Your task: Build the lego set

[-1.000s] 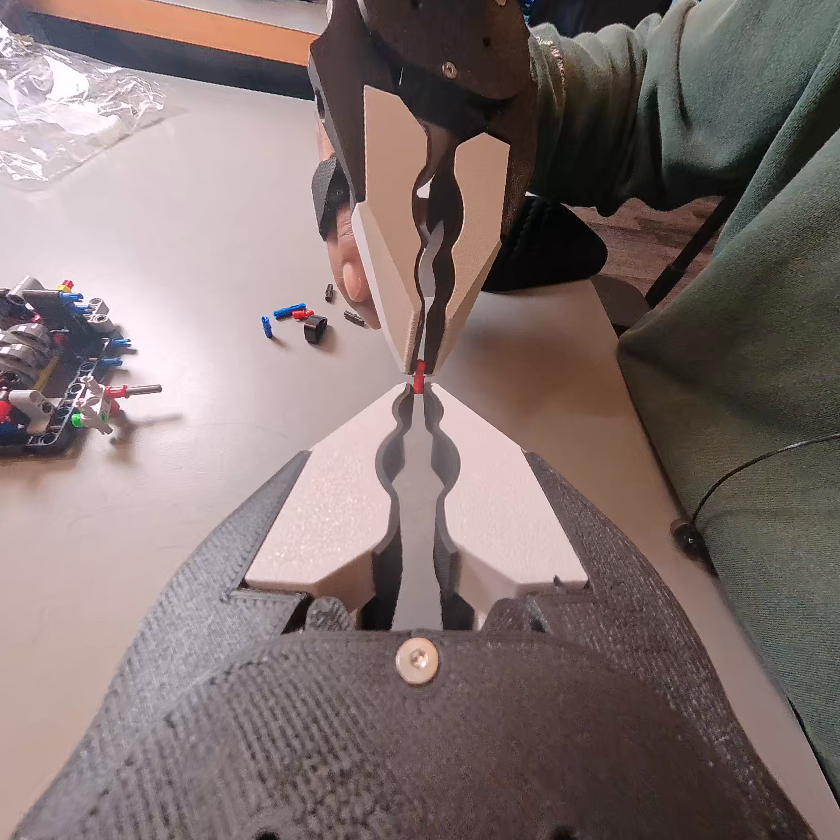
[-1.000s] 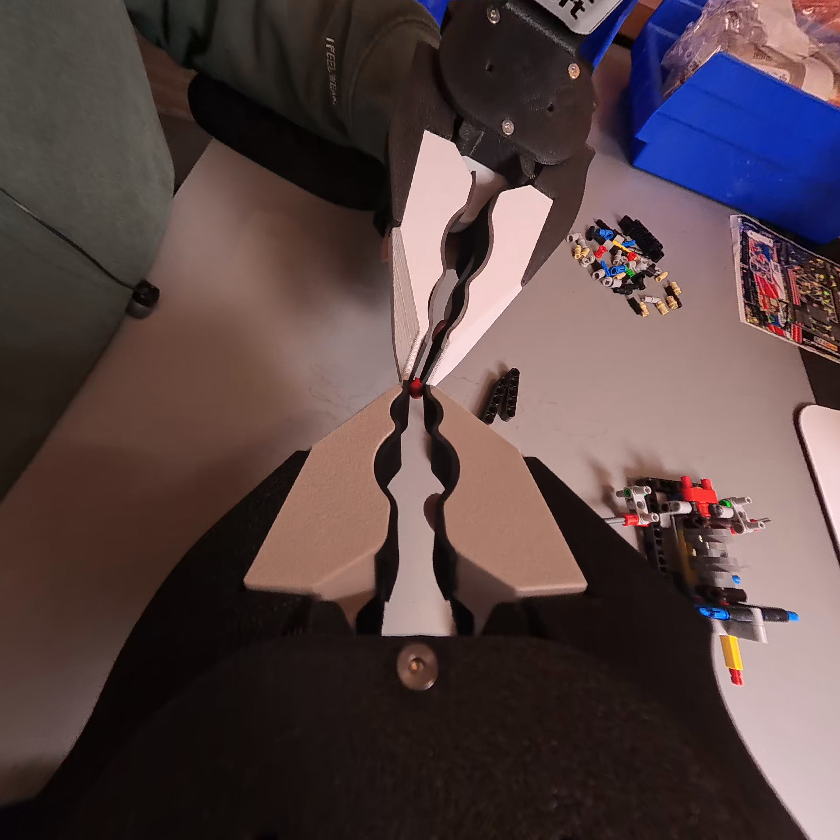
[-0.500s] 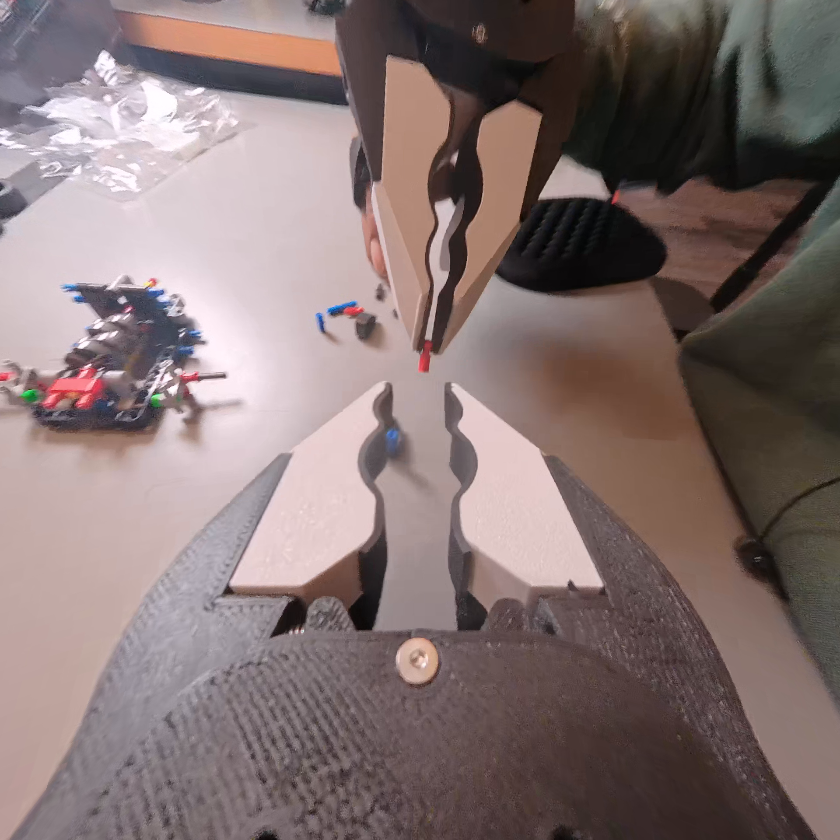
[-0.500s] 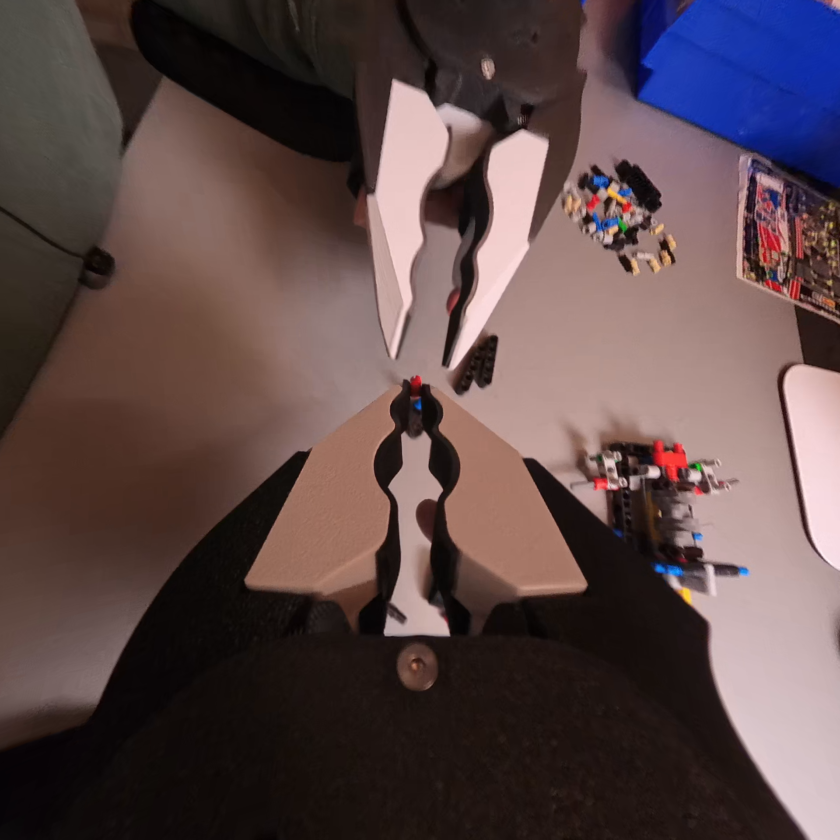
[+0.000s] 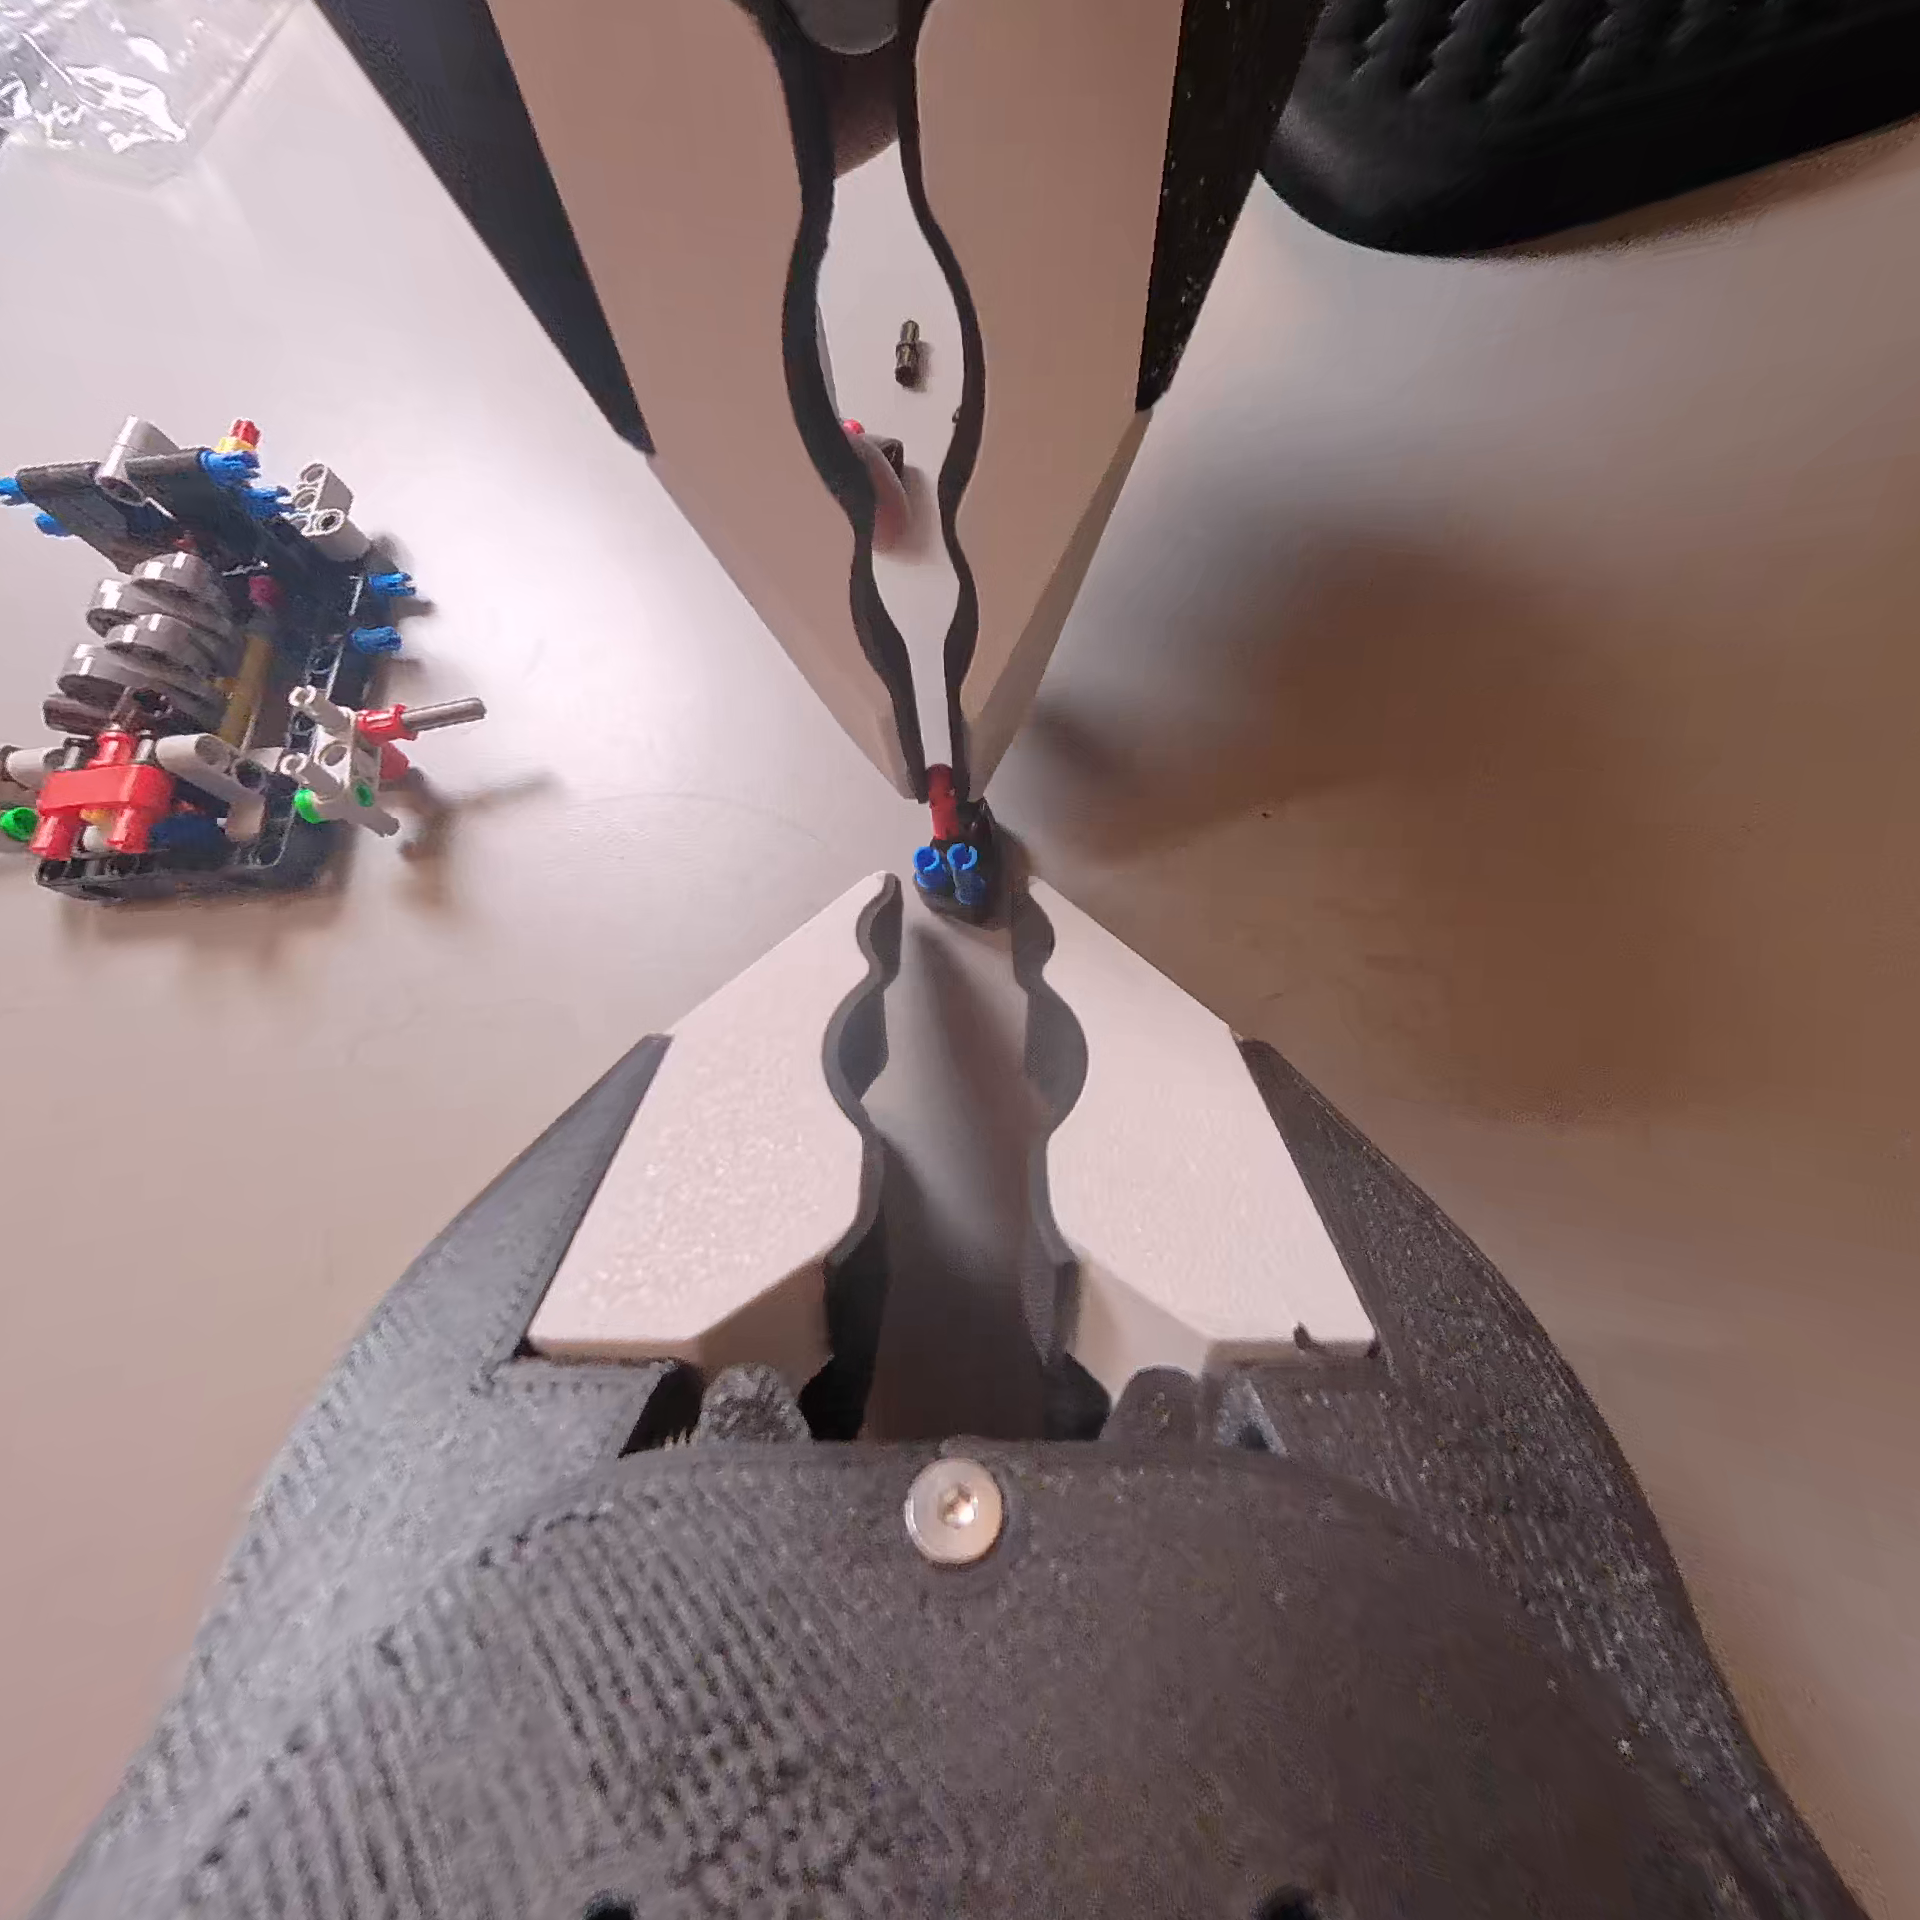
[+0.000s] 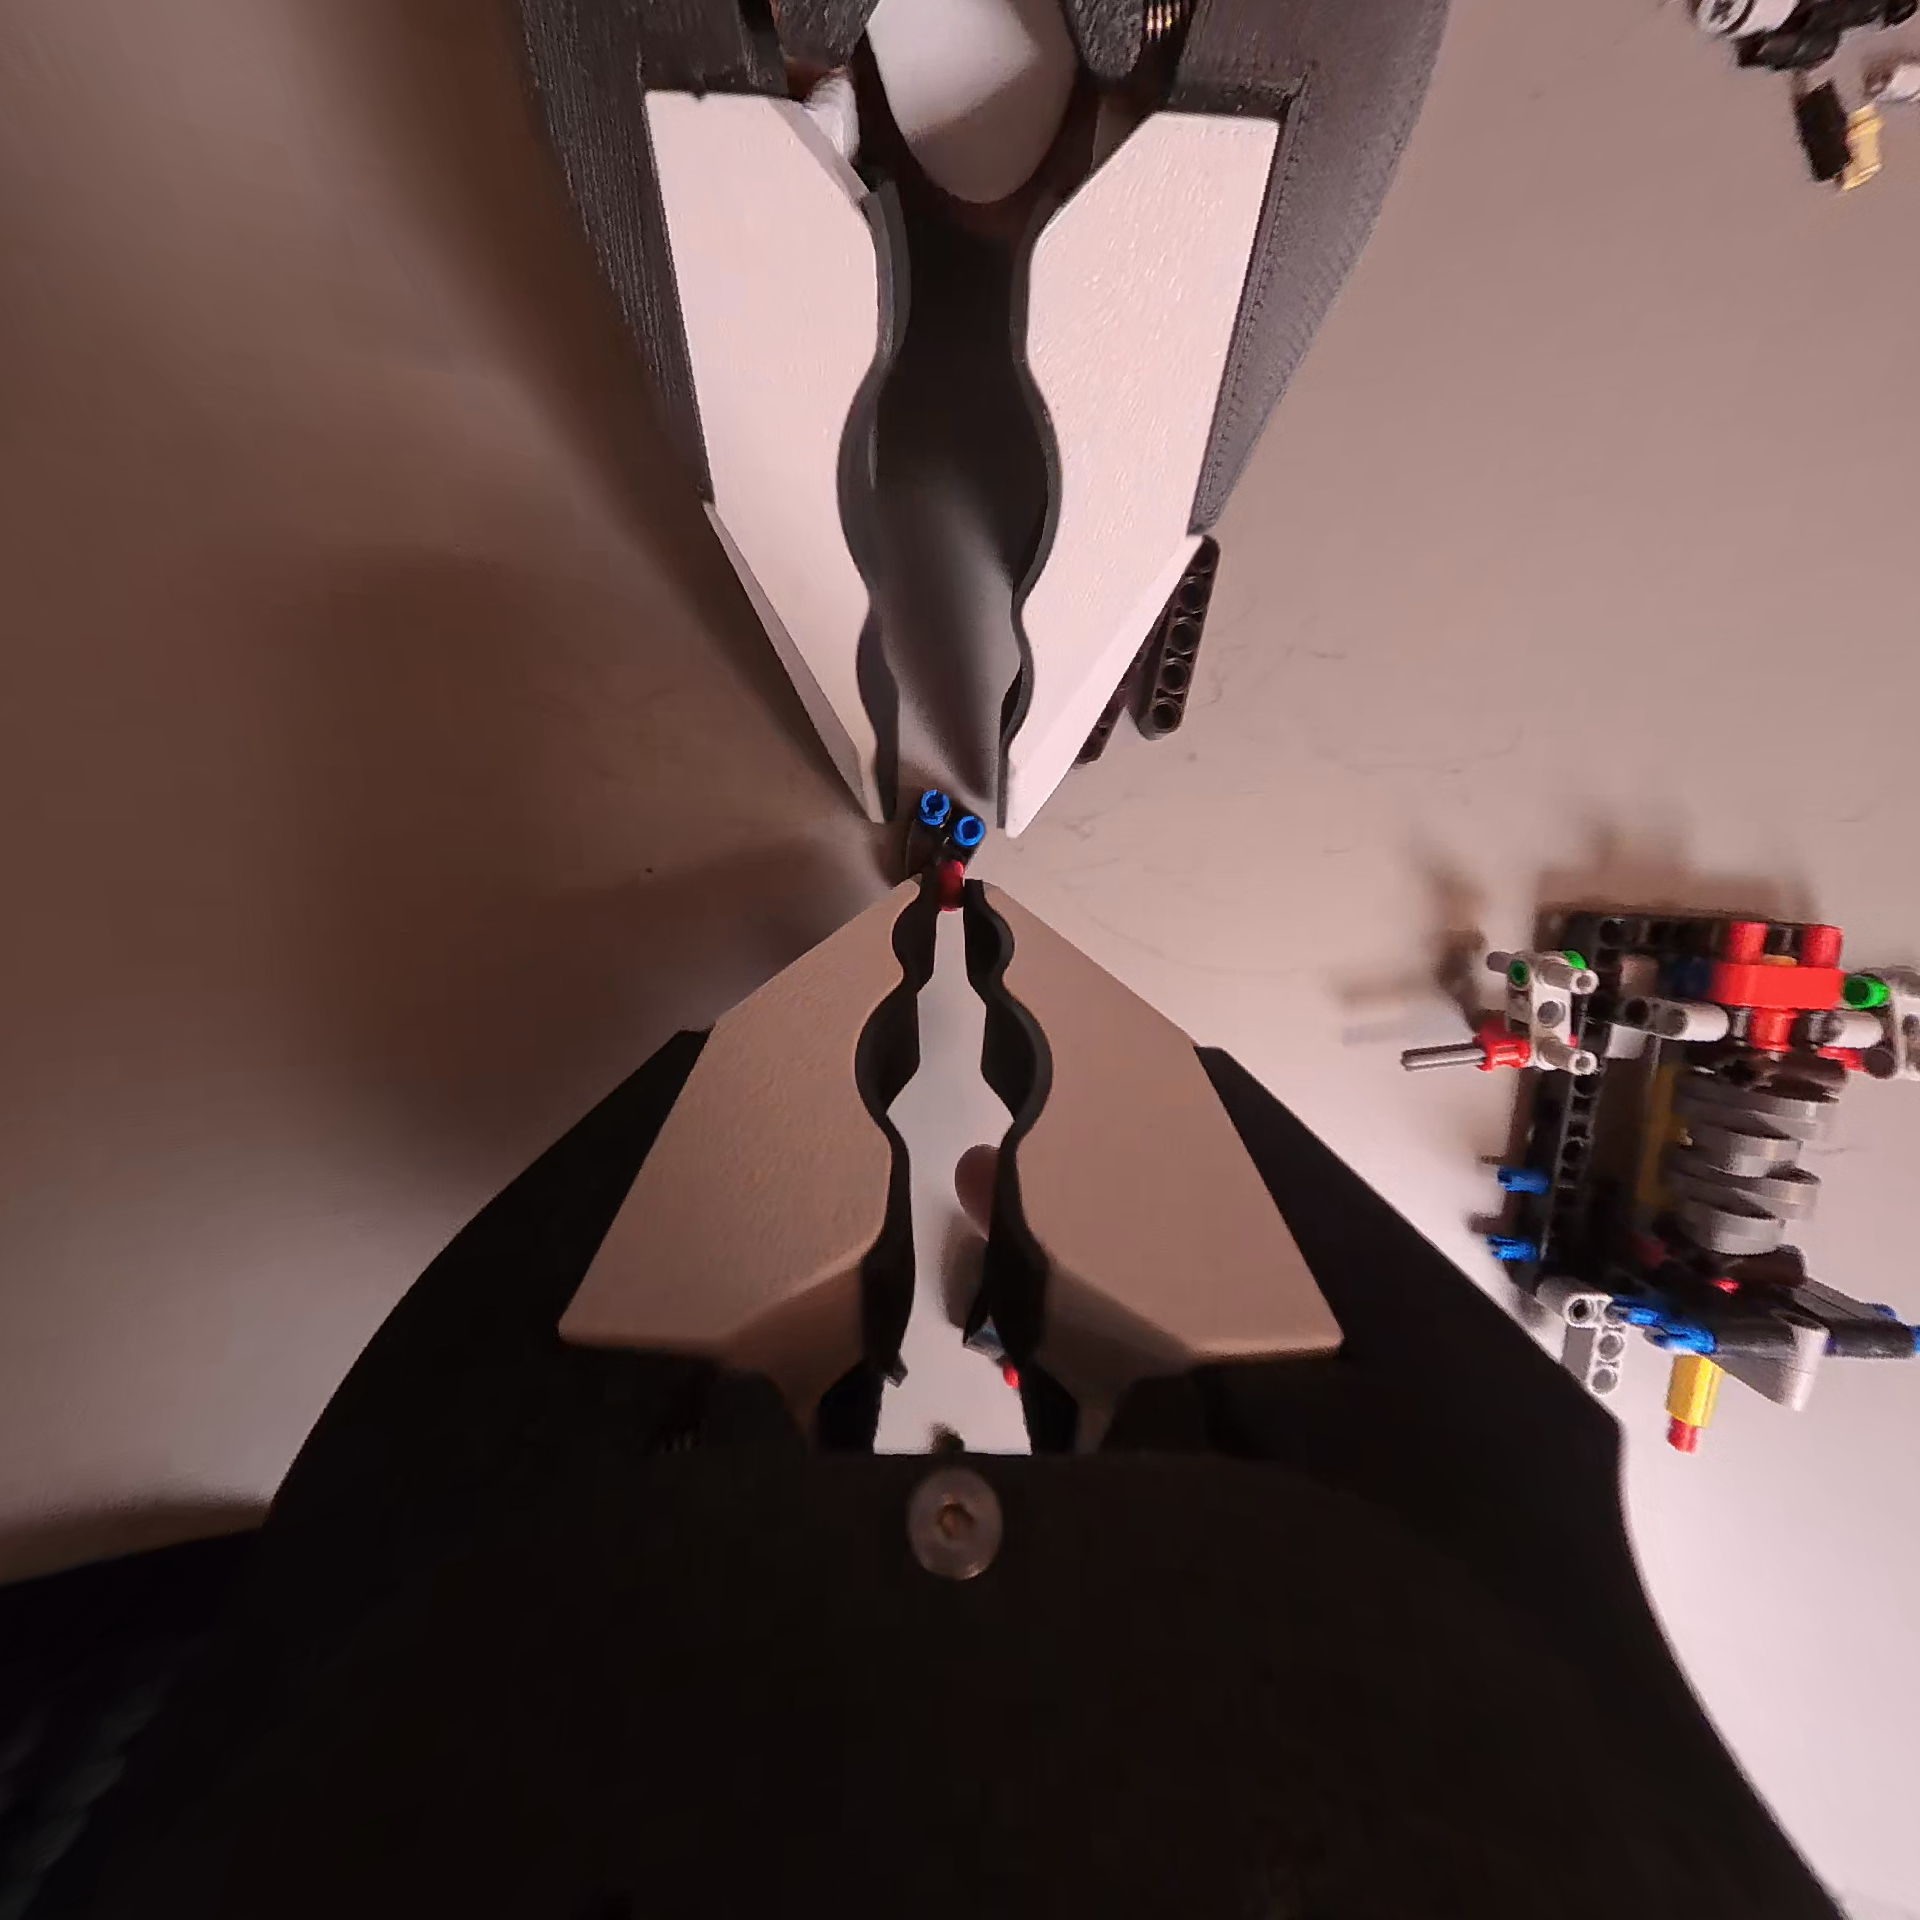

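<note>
A small black connector with two blue pins (image 5: 951,868) lies on the table between my left gripper's (image 5: 961,888) spread fingertips. The left gripper is open and does not grip it. My right gripper (image 6: 945,888) comes from the opposite side, shut on a short red pin (image 6: 948,891). In the left wrist view the red pin (image 5: 940,798) touches the top of the connector. The connector also shows in the right wrist view (image 6: 951,831), just past my right fingertips. The part-built model (image 5: 197,665) lies to the left, apart from both grippers.
The model also shows in the right wrist view (image 6: 1704,1122). Black beams (image 6: 1174,655) lie beside the left gripper. A loose black pin (image 5: 911,353) and a black piece (image 5: 888,452) lie behind the right gripper. A plastic bag (image 5: 83,73) is far left. Loose parts (image 6: 1839,114) sit at the far right. The grippers are tip to tip, or close to it.
A second ago both grippers met tip to tip above the table. My left gripper opened; the connector now lies on the table. Both grippers came down close, the right still holding the red pin.
</note>
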